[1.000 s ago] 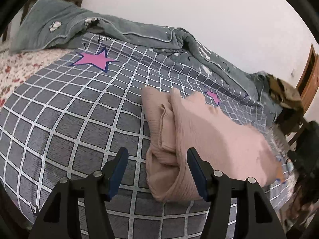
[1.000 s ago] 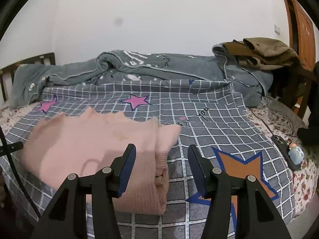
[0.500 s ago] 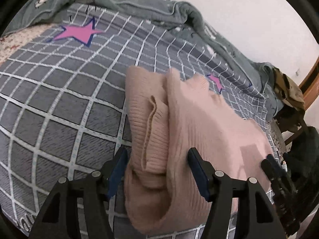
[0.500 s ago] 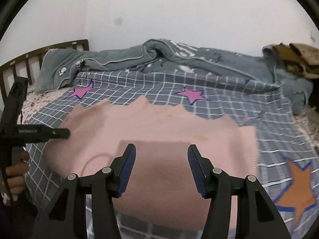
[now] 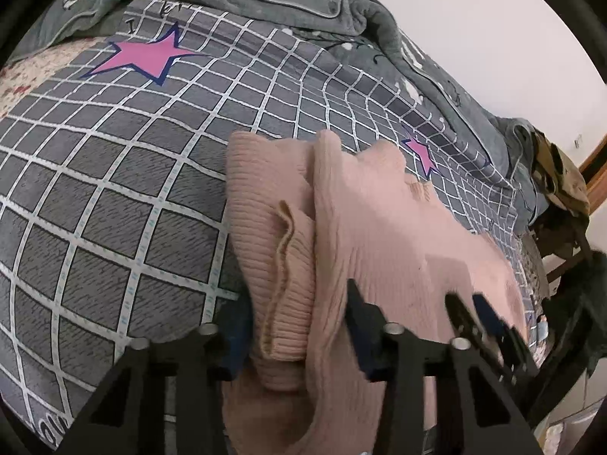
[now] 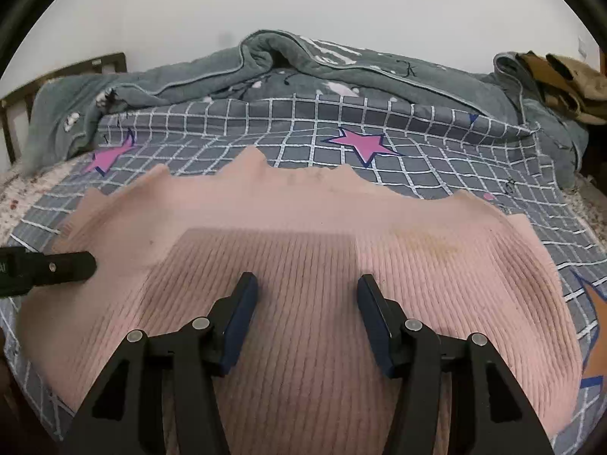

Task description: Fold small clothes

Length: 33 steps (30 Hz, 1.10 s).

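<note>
A pink ribbed sweater (image 5: 379, 227) lies spread on the grey checked bedsheet (image 5: 114, 208). Its left side is doubled over into a thick fold (image 5: 277, 265). My left gripper (image 5: 297, 322) straddles that fold, its jaws closing, with both pads against the bunched cloth. In the right wrist view the sweater (image 6: 303, 235) fills the foreground. My right gripper (image 6: 308, 303) hovers low over its middle, open, with only flat cloth under the gap. One finger of the left gripper (image 6: 57, 267) shows at the sweater's left edge. The right gripper (image 5: 470, 314) appears blurred at the lower right of the left wrist view.
A rumpled grey quilt (image 6: 303, 72) runs along the far side of the bed by the white wall. Brown clothing (image 6: 561, 79) is piled at the far right. A wooden headboard (image 6: 64, 76) stands at the left, and a floral sheet (image 5: 22, 76) shows beyond the checked one.
The left gripper has come in over the sweater's folded left edge, and its jaws have narrowed onto it. The right gripper has swung left and lower, from the sweater's right end to over its middle.
</note>
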Available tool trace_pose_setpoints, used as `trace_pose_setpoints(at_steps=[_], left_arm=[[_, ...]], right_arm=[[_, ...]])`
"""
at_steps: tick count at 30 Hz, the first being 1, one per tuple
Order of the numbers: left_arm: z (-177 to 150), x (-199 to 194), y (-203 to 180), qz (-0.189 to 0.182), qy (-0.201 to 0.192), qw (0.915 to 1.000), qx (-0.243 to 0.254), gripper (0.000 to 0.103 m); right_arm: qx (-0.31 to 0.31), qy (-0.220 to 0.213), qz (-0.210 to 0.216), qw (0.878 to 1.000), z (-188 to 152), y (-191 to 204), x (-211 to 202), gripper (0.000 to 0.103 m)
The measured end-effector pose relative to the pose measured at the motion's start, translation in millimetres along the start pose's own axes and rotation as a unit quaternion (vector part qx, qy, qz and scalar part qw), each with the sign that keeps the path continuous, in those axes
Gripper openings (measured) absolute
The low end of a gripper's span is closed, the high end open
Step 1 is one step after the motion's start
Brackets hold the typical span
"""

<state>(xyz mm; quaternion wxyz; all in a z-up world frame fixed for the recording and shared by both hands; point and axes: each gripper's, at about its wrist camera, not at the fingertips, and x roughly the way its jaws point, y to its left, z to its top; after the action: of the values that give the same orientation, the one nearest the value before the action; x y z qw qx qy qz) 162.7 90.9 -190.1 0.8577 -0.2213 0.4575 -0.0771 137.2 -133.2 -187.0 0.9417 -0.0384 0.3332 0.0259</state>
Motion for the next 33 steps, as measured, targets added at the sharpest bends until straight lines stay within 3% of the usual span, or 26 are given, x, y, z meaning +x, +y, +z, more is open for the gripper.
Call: trace_pose_setpoints(at_steps=[4, 9, 15, 19, 24, 33], left_arm=[[5, -7, -4, -0.002, 0.001, 0.9999, -0.014, 0.026], [9, -26, -23, -0.005, -0.015, 0.9998, -0.013, 0.024], [12, -48, -69, -0.002, -0.029, 0.9996, 0.001, 0.022], [16, -61, -110, -0.006, -0.033, 0.9994, 0.008, 0.022], [12, -63, -176, 0.003, -0.023, 0.9992, 0.032, 0.022], [-39, 5, -279, 0.009, 0.056, 0.9941, 0.092, 0.023]], right_arm=[[0.002, 0.018, 0.012, 1.0, -13, -5, -24, 0.053], [-0.026, 0.037, 0.041, 0.998, -46, -8, -56, 0.053], [0.017, 0.007, 0.098, 0.995, -59, -54, -105, 0.053], [0.039, -0.021, 0.082, 0.996, -58, -95, -130, 0.053], [0.064, -0.026, 0.07, 0.995, -63, -145, -146, 0.053], [0.06, -0.03, 0.03, 0.997, -82, -208, -172, 0.053]])
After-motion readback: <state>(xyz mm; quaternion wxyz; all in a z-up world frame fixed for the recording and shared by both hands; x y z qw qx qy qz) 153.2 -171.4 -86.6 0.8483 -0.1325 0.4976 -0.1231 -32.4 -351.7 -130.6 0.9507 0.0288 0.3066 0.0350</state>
